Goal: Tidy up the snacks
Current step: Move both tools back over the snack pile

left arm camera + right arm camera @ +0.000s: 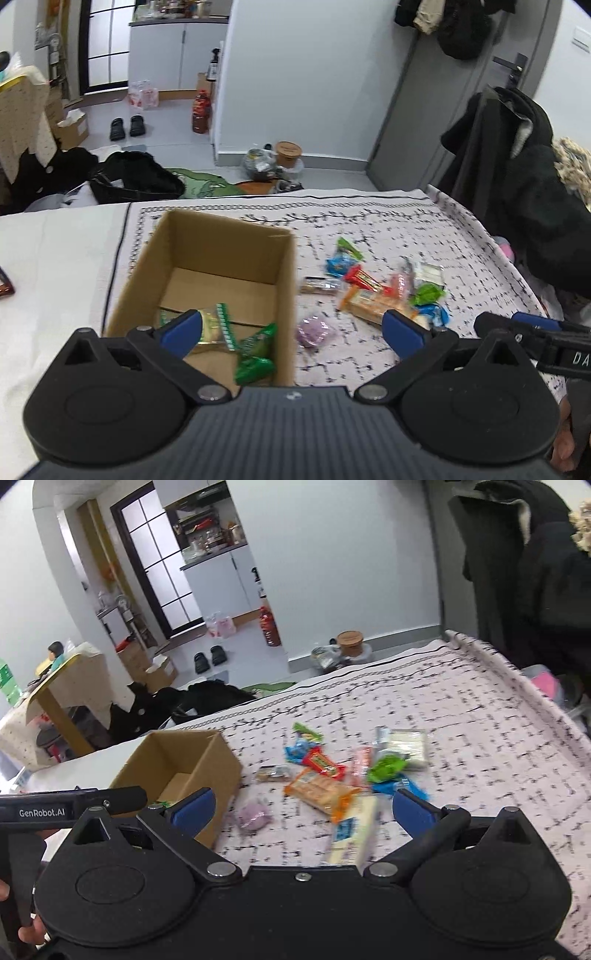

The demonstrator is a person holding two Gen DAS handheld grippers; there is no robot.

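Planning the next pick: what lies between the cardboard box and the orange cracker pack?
In the right wrist view, a purple snack lies between the cardboard box and orange cracker pack.

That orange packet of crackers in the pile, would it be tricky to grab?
The orange cracker packet looks flat and fairly stiff, so probably easy to pinch. Its shiny wrapper may be slippery. The crackers inside could crack if squeezed hard.

blur: snack pile point(340, 775) at 12 o'clock, labels unreadable | hidden: cardboard box point(207, 266) near wall behind left gripper point(291, 328) | cut off: person's hand point(14, 915) at 8 o'clock
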